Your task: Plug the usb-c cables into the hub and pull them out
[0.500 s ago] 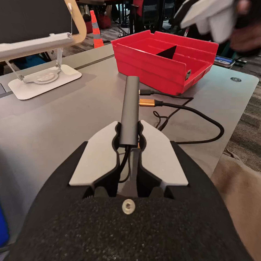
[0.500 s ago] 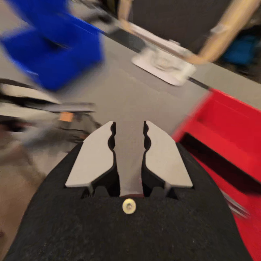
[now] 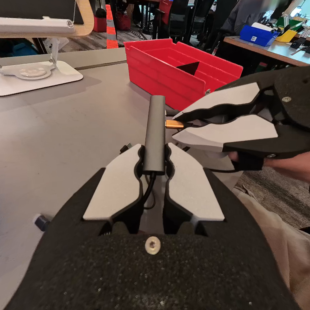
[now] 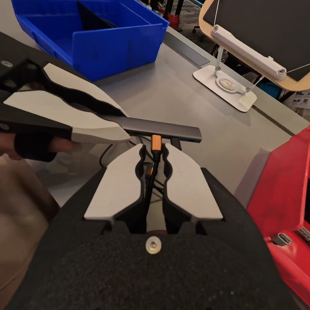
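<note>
Left wrist: hand-held gripper [image 3: 154,156] clamping hub [image 3: 155,132].

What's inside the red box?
The red bin holds a black divider standing across it. The floor that shows looks bare, but the near wall hides the front part, so something small could lie there unseen.

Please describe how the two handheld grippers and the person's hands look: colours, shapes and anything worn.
Both the left gripper and the right gripper have a black, speckled body, one silver screw at the centre, and two pale grey fingers with wavy black inner pads. The hand wears a black fingerless glove.
</note>
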`<state>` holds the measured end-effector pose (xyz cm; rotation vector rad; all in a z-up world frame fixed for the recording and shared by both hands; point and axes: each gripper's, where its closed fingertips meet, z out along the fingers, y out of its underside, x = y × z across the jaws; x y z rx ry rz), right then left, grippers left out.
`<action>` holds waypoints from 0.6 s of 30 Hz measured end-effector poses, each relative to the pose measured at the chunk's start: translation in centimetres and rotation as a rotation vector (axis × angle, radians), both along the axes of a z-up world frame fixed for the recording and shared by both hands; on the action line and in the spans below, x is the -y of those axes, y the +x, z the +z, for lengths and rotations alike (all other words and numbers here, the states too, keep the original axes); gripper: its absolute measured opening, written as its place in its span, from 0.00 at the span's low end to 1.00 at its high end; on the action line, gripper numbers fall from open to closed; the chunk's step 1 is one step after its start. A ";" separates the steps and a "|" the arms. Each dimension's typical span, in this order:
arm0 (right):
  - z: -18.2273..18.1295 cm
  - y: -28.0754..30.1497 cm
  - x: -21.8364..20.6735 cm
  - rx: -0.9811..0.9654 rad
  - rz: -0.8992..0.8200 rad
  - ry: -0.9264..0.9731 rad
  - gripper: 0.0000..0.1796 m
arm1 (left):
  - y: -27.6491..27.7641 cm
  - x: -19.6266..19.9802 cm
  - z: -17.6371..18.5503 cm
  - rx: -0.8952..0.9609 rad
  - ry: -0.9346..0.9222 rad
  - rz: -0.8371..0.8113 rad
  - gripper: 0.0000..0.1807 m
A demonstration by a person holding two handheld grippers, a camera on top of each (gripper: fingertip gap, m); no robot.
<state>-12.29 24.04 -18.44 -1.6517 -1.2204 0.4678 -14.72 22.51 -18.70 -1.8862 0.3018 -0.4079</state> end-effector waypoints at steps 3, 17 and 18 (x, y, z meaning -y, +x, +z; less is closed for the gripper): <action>-0.6 0.0 -0.3 0.015 -0.037 0.030 0.07 | -0.1 0.1 -0.4 0.015 -0.019 0.013 0.12; -0.7 1.8 -1.3 0.007 -0.127 0.030 0.07 | 1.1 -1.4 -1.0 -0.137 0.024 0.034 0.14; -0.8 2.0 -1.4 0.022 -0.137 0.046 0.07 | 1.2 -1.5 -1.1 -0.136 0.021 0.036 0.14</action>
